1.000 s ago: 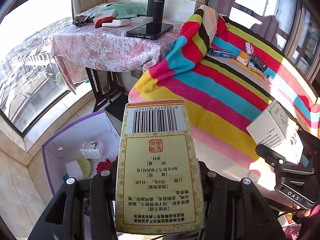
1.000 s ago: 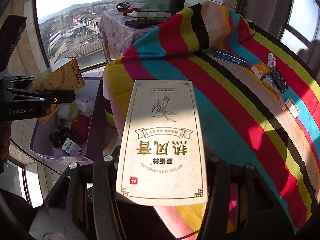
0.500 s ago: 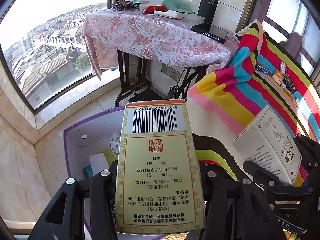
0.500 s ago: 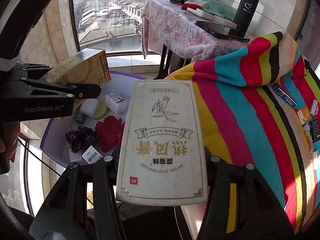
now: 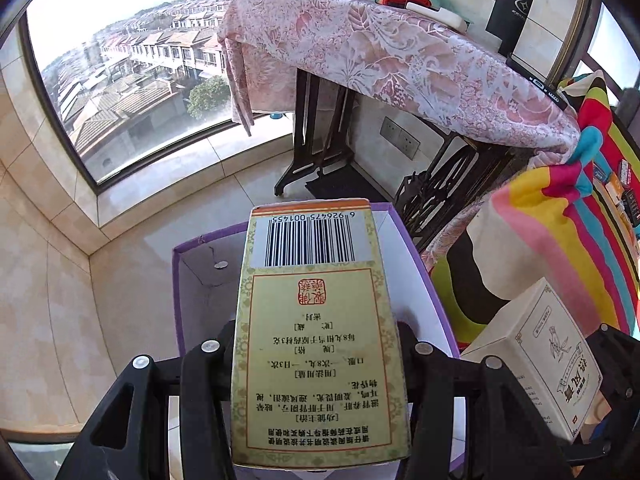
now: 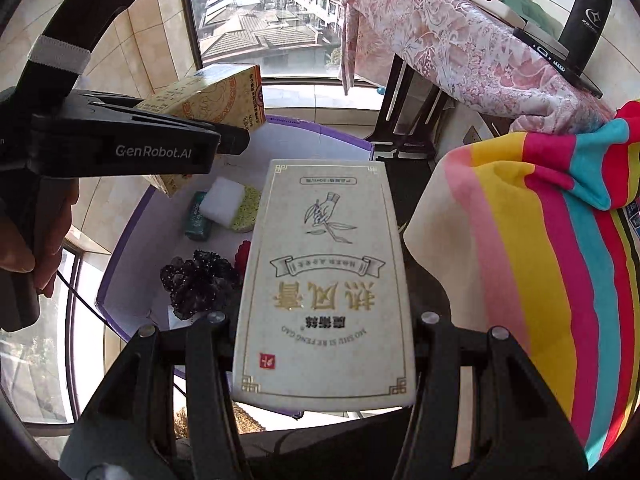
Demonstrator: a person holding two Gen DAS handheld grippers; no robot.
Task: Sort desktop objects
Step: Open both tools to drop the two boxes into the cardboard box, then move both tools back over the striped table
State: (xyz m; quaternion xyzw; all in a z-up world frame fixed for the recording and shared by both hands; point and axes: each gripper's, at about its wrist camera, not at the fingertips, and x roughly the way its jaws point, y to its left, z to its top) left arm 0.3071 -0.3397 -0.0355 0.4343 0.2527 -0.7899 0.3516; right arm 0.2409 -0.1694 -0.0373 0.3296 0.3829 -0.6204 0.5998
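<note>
At the far left, through the window, roofs are seen far below. Next, the yellow box [image 5: 320, 344] is pinched in the left gripper [image 5: 320, 360], with one finger pressed on each long side, and it is held over the bin [image 5: 192, 272]. The yellow box is made of thin card with a bar code at its far end; it is judged to be light and stiff, but easy to dent if squeezed hard, so the long flat sides are the best place to hold it. The bin has purple edges and smooth white walls inside. In it a sponge [image 6: 230, 204], white and soft on one side and rough green on the other, is seen beside a small green pack [image 6: 198, 220]; a dark crinkly bunch [image 6: 200, 284] and something red [image 6: 242, 252] lie nearer. Further right, the white box [image 6: 324, 284] is pinched the same way in the right gripper [image 6: 324, 344], also above the bin. It is flat card with gold letters, likely light and a bit slippery on its smooth face. Behind, a lacy pink cloth [image 6: 440, 40] is draped over a table, and a tall black bottle [image 6: 588, 12] stands on it. At the far right hangs a soft striped cloth [image 6: 560, 240].
</note>
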